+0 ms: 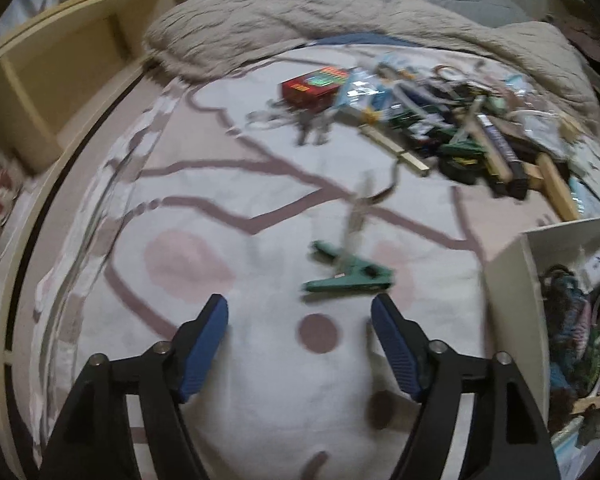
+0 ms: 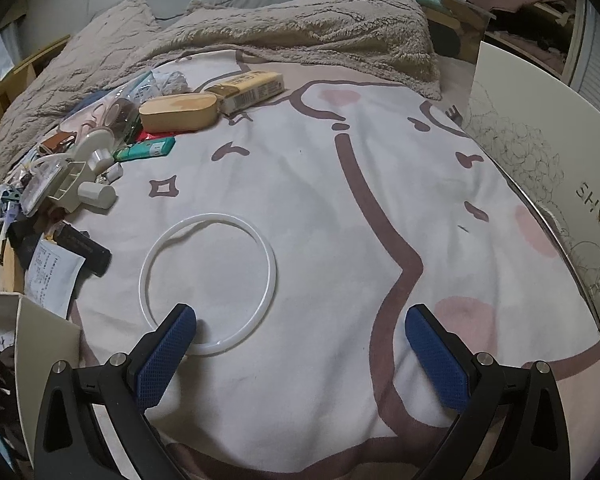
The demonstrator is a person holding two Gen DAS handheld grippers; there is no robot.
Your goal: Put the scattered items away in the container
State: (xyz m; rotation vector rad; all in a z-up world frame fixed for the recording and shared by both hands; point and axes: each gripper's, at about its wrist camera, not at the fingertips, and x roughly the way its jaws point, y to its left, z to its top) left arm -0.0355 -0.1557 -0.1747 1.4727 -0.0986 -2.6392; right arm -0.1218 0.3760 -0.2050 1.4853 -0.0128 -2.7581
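In the left wrist view my left gripper point(image 1: 299, 312) is open and empty above the patterned bed sheet. A green clamp point(image 1: 350, 274) lies just ahead of its fingertips, with thin pliers point(image 1: 360, 210) beyond it. A pile of scattered items point(image 1: 440, 116) and a red box point(image 1: 314, 86) lie farther back. The white container box point(image 1: 512, 280) stands at the right, partly filled. In the right wrist view my right gripper point(image 2: 300, 322) is open and empty. A white plastic ring point(image 2: 208, 284) lies on the sheet, its near edge under the left fingertip point(image 2: 176, 332).
A beige fleece blanket point(image 2: 300, 24) is bunched at the back of the bed. A wooden shelf point(image 1: 52, 80) stands at the left. A white shoe-box lid point(image 2: 540, 168) leans at the right. More items point(image 2: 84, 168) lie at the left, including a tan case point(image 2: 178, 112).
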